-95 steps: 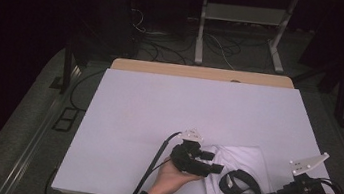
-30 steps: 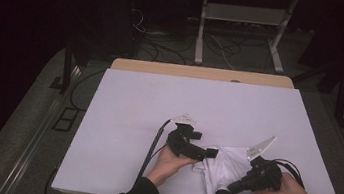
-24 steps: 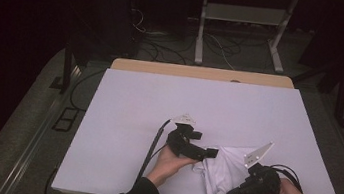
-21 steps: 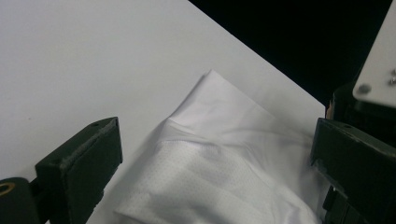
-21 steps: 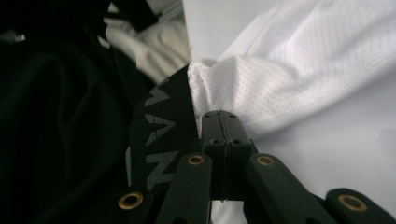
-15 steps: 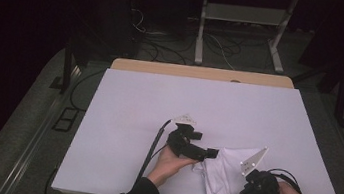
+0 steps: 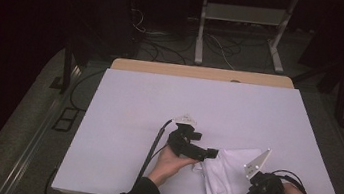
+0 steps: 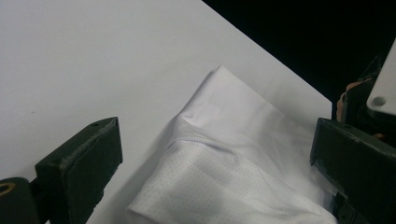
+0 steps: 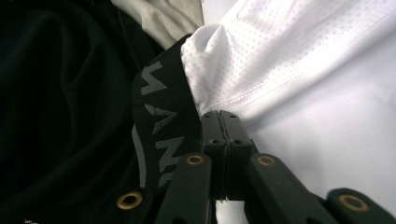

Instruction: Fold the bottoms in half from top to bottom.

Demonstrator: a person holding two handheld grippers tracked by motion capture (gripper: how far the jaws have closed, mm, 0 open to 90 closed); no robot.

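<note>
One soft, light garment (image 7: pixel 230 178) droops off the table (image 7: pixel 159 105). The right gripper (image 9: pixel 223 122) is clamped on its hem by the black waistband (image 9: pixel 159 135), a firmer hold. The left gripper (image 8: pixel 205 186) gapes wide over the cloth.

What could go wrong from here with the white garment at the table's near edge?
The right gripper is shut on the white garment right at its hem beside the black waistband; so thin a pinch may slip under a pull. The left gripper stands open astride the cloth without holding it, so the garment could drag across the table. The waistband already hangs past the near edge, so the garment might slide off.
</note>
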